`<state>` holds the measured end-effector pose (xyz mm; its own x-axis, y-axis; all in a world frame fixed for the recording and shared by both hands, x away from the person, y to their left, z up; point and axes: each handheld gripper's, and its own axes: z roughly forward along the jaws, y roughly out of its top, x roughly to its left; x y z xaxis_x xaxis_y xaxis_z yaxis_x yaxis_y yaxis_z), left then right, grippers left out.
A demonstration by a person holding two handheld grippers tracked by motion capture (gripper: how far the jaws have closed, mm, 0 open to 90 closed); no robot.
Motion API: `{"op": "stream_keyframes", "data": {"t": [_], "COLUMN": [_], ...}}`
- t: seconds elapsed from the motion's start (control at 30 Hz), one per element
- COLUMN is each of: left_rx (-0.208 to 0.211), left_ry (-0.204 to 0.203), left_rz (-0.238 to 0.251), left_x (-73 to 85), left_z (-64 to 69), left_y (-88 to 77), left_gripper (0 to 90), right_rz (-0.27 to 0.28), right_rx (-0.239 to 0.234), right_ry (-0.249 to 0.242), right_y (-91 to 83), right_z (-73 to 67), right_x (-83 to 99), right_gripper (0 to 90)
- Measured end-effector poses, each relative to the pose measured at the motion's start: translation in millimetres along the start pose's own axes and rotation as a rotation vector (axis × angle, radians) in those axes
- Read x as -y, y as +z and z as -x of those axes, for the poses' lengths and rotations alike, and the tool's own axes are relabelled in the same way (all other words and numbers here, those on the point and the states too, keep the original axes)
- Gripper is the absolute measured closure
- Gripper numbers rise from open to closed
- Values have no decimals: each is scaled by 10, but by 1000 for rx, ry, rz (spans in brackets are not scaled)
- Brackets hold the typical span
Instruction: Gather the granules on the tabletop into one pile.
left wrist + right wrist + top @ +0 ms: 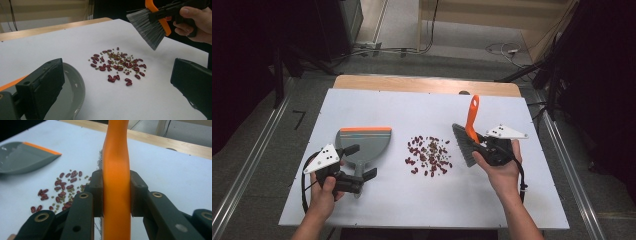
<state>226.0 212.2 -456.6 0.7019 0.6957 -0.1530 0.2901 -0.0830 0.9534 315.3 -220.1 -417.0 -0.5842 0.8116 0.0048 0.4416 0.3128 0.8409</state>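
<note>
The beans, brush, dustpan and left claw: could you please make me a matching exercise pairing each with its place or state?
Things:
1. beans
2. brush
3. dustpan
4. left claw

Places or states:
A. clamped in the right claw by its orange handle
B. open, its jaws on either side of the grey handle
C. lying at the left of the table, orange lip away from the person
D. scattered in a heap mid-table, red ones and small greenish ones

Pairs: 1-D, 2-A, 3-C, 4-B
</note>
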Motion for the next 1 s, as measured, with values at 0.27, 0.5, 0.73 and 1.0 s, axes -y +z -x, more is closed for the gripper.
{"op": "stream_keyframes", "data": {"t": [0.27, 0.5, 0.73, 1.0], "left_rx": [0, 2, 9, 13], "left_ry": [11, 20, 15, 15], "left_rz": [-5, -18, -20, -22], "left_x": [15, 32, 46, 54], "left_z": [-1, 9, -1, 8], "left_y": [-1, 8, -3, -12], "left_gripper": [0, 0, 0, 0], "right_rz": [-110, -217, -354, -439], "right_rx": [48, 88, 166, 126], "right_ry": [-79, -131, -265, -300], "right_y": [193, 494, 893, 1155], "right_z": [30, 60, -60, -237], "right_x": [-137, -279, -371, -448], "right_gripper": [685, 685, 686, 688]}}
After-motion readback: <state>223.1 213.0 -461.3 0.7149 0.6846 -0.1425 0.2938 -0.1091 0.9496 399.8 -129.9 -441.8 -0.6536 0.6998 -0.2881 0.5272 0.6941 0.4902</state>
